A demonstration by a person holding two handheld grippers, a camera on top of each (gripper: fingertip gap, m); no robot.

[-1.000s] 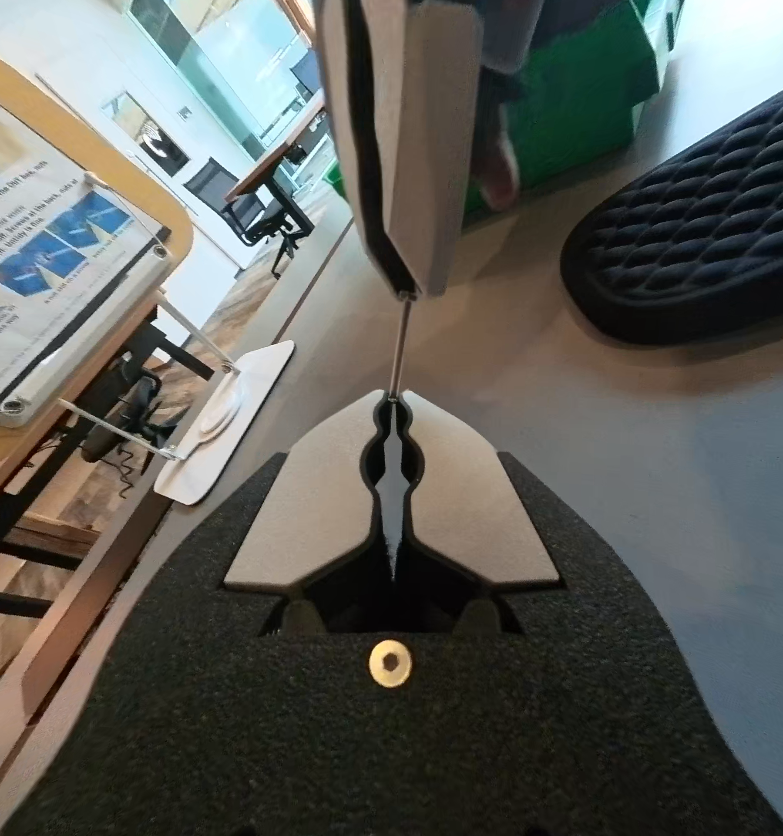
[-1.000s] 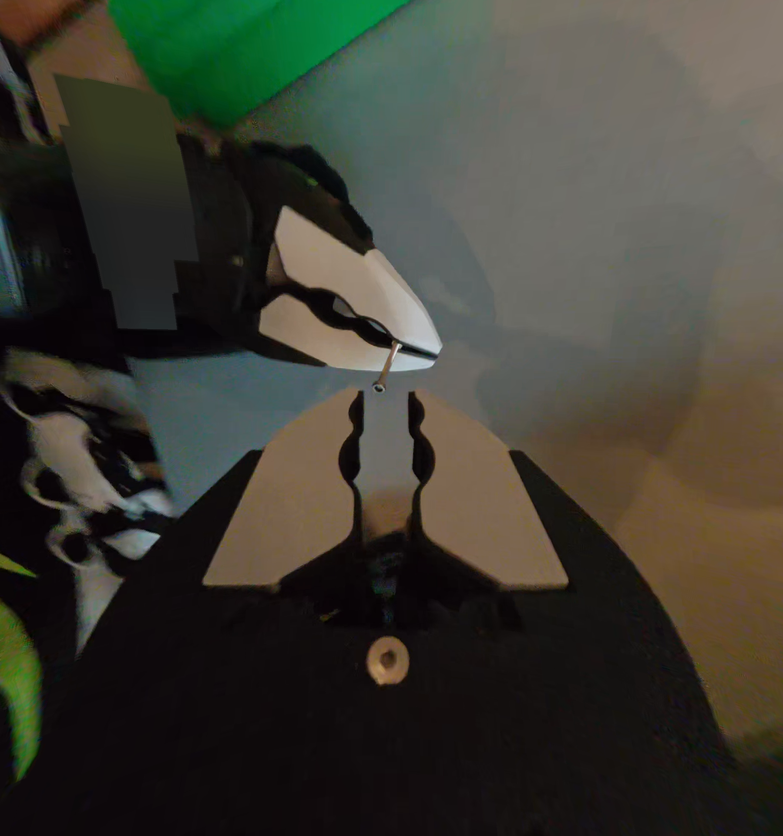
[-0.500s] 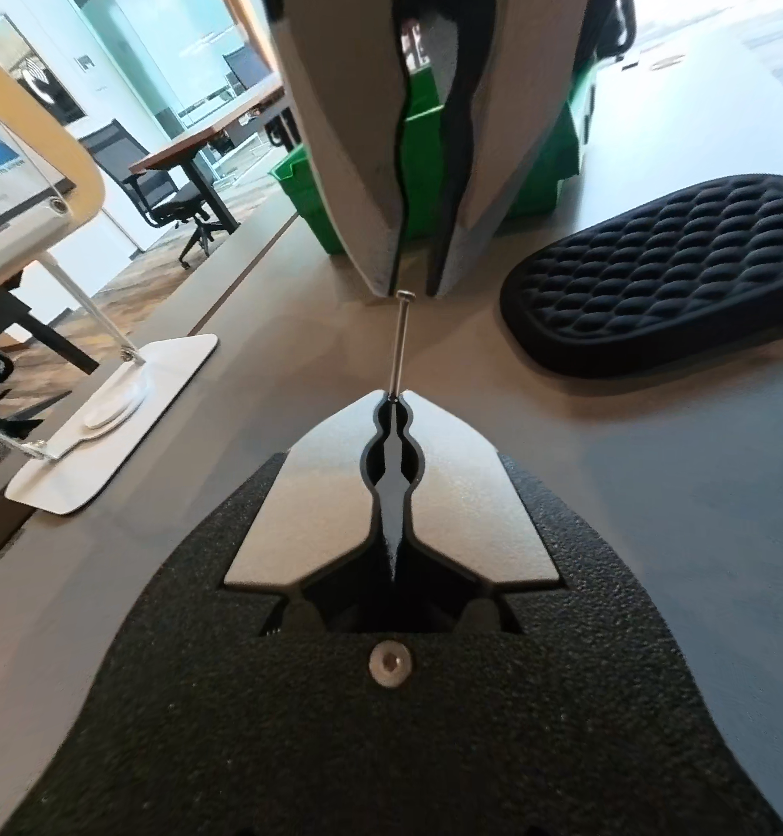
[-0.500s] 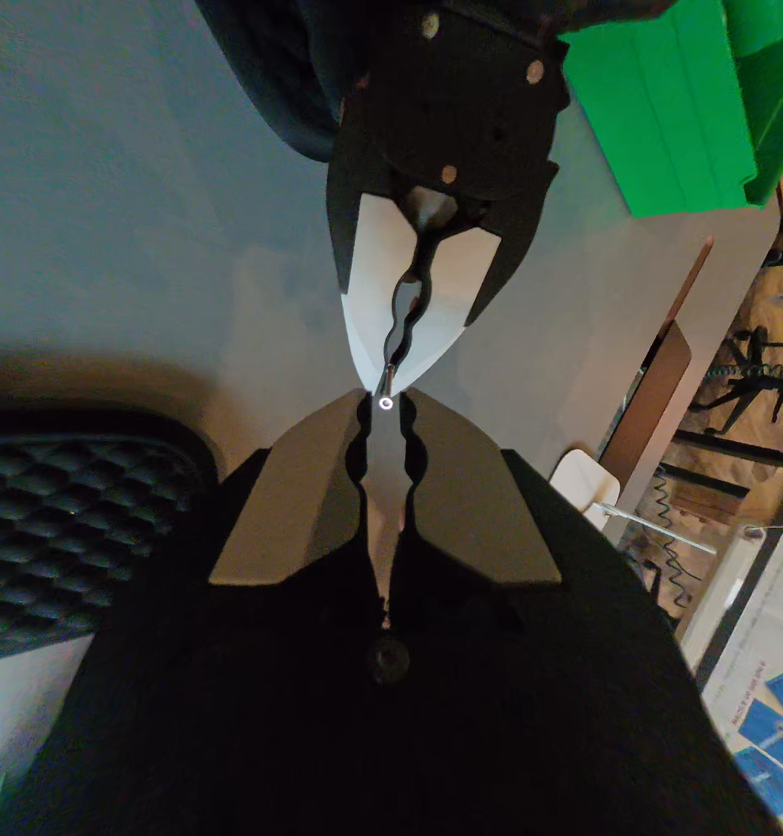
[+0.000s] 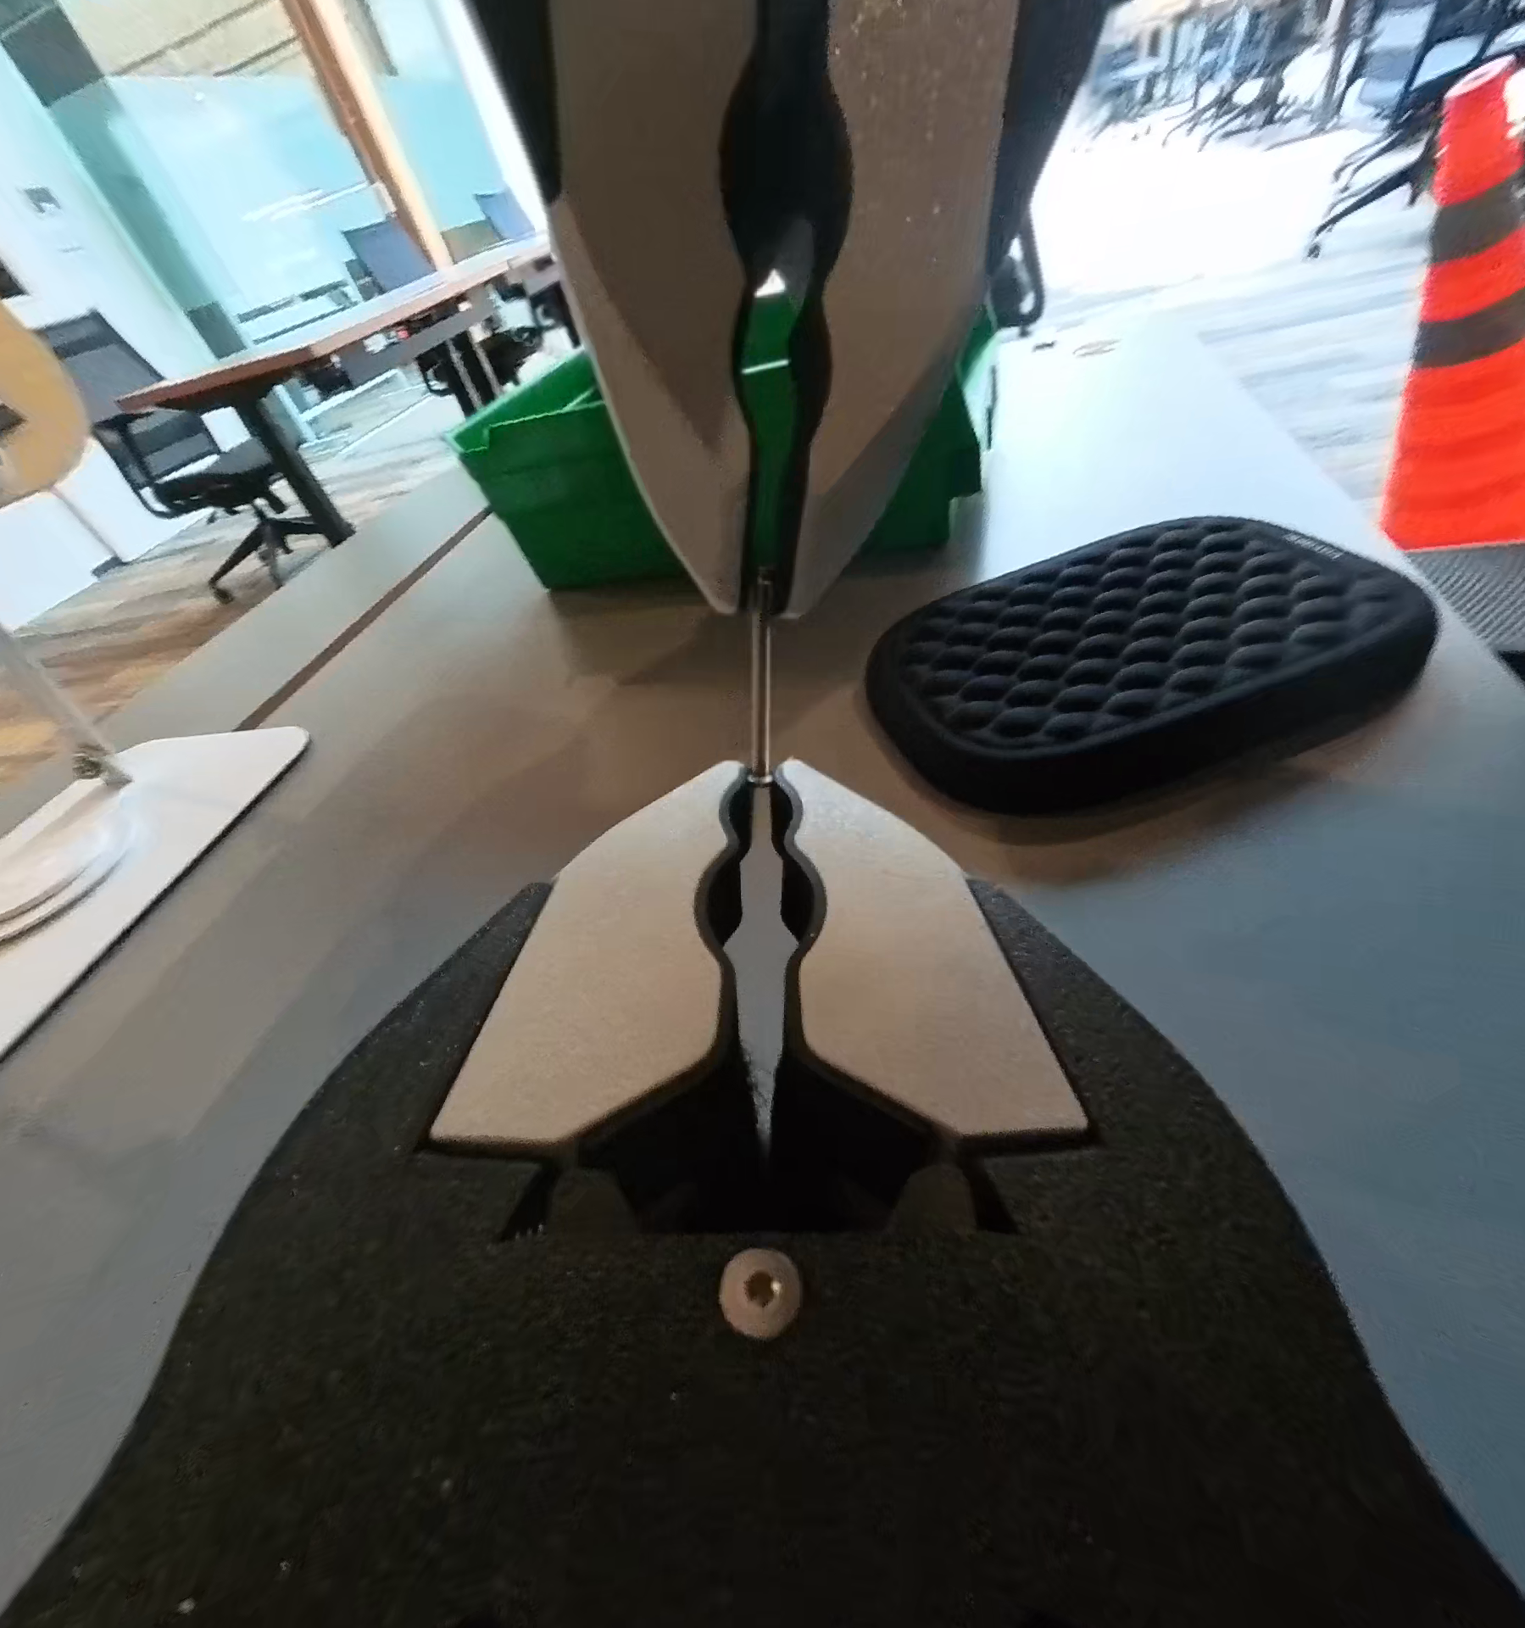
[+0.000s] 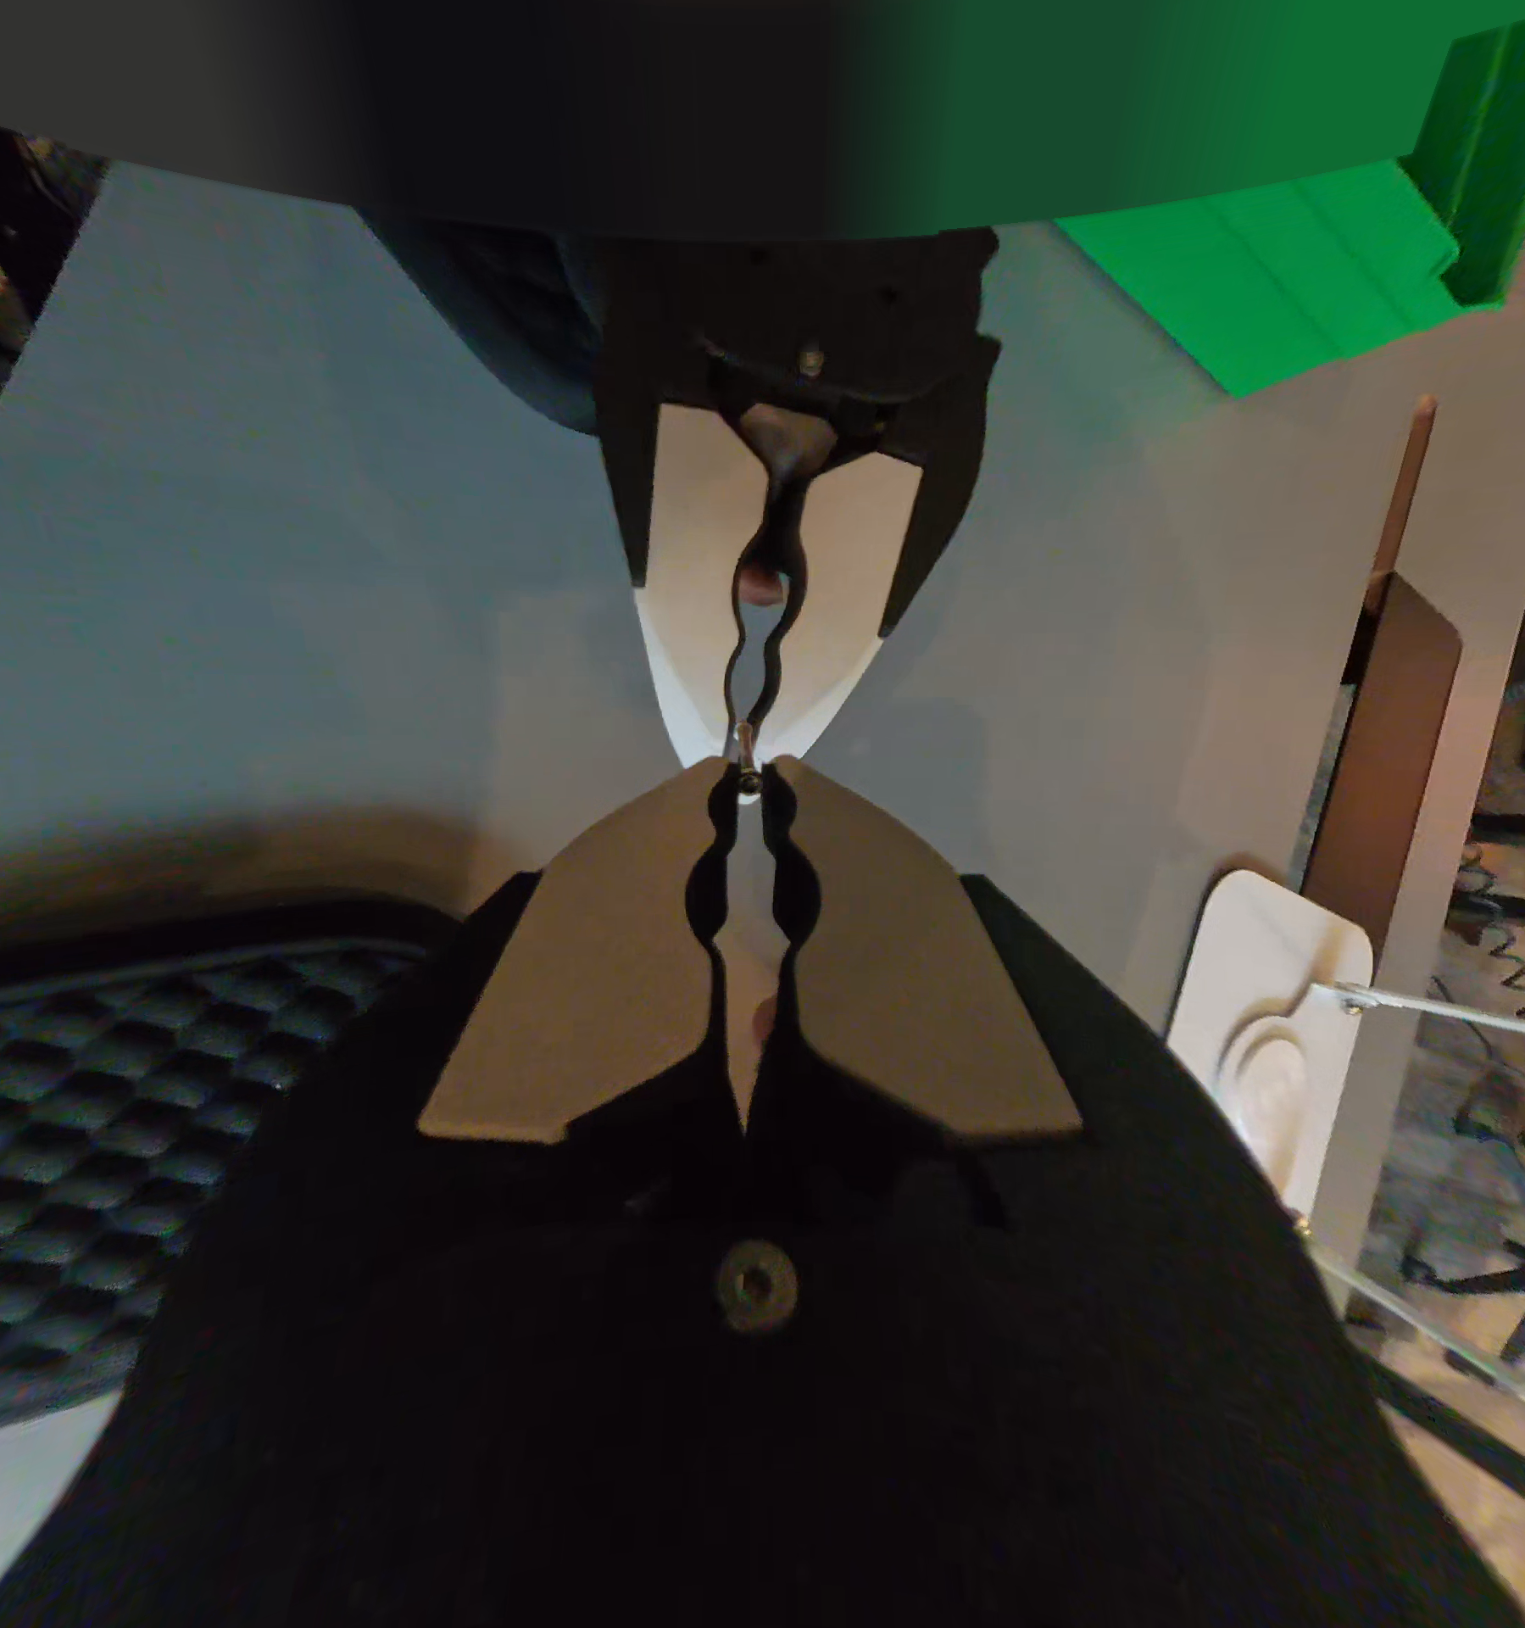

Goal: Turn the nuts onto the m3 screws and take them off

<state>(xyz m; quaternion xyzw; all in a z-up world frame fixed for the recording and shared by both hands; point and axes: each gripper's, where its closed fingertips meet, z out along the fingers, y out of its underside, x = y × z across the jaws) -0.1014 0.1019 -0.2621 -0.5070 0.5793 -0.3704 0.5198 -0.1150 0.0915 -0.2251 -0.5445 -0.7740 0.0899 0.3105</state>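
now both tongs (image 5: pixel 759 780) (image 6: pixel 748 775) pinch screw (image 5: pixel 763 687) ends.

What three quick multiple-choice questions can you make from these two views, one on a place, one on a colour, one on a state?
1. Where does the black honeycomb pad lie in the left wrist view?
A. right of the screw
B. inside the bin
C. under the cone

2. What colour is the bin?
A. blue
B. green
C. yellow

3. How is the thin screw placed?
A. lying flat on the table
B. standing in the bin
C. spanning between the left gripper and right gripper

Answers: A, the pad sits on the table's right side; B, its walls are green; C, each end sits at one gripper's tips.
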